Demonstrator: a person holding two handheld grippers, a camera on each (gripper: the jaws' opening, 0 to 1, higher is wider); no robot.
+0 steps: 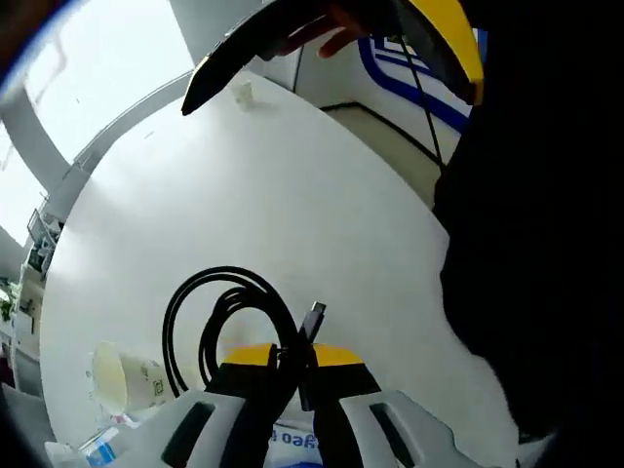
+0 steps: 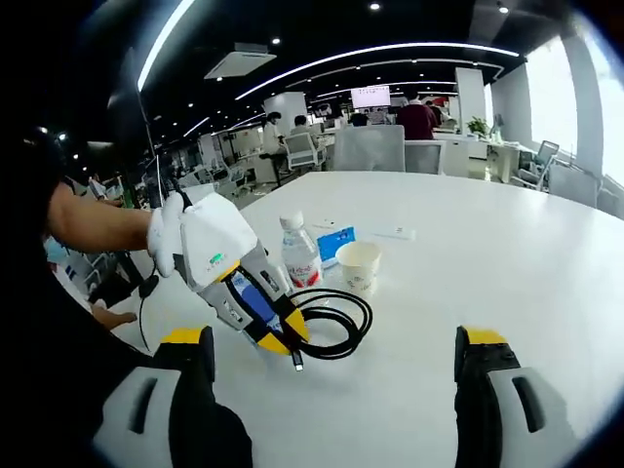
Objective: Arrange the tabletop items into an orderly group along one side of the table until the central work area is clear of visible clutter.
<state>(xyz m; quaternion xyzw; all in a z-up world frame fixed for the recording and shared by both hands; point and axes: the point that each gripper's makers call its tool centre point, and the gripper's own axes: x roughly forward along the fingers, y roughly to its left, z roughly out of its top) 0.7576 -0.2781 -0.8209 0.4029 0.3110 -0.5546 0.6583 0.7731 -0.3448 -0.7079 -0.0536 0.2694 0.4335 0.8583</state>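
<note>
White tabletop (image 2: 507, 263) carries one coiled black cable (image 2: 336, 317), one paper cup (image 2: 358, 265), one clear water bottle (image 2: 300, 255) and one blue packet (image 2: 336, 241), all grouped close together near the table's edge. The left gripper (image 2: 276, 343) has its yellow-tipped jaws pressed together on the cable, whose plug end (image 1: 313, 319) sticks out beside them. The right gripper (image 2: 331, 356) hangs apart from the items, jaws spread wide with nothing between them. A small pale object (image 1: 242, 93) sits alone far across the table.
</note>
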